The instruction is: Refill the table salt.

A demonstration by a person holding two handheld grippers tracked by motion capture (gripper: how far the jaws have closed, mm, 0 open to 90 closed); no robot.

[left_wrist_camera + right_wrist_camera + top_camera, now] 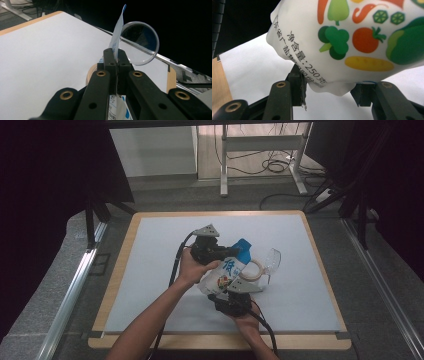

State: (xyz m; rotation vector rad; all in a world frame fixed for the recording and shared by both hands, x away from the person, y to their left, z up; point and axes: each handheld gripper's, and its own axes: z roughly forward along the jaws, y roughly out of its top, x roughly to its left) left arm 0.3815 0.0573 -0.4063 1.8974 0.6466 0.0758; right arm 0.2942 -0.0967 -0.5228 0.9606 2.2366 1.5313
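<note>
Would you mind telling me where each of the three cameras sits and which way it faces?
High view: above the person's side, looking forward and down on the white-topped table; both forearms, left tongs and right tongs show.
Left gripper view: on the left tongs, looking along jaws shut on the white and blue printed pouch edge, toward the clear round plastic lid.
Right gripper view: on the right tongs, jaws gripping the pouch's bottom.
All views share the pouch.

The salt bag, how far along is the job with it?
Done: both claws have the salt bag off the mat. In hand: the left claw is pinched on its top edge and the right claw grips its bottom. Left: the top looks unopened, and the clear glass lies on its side.
</note>
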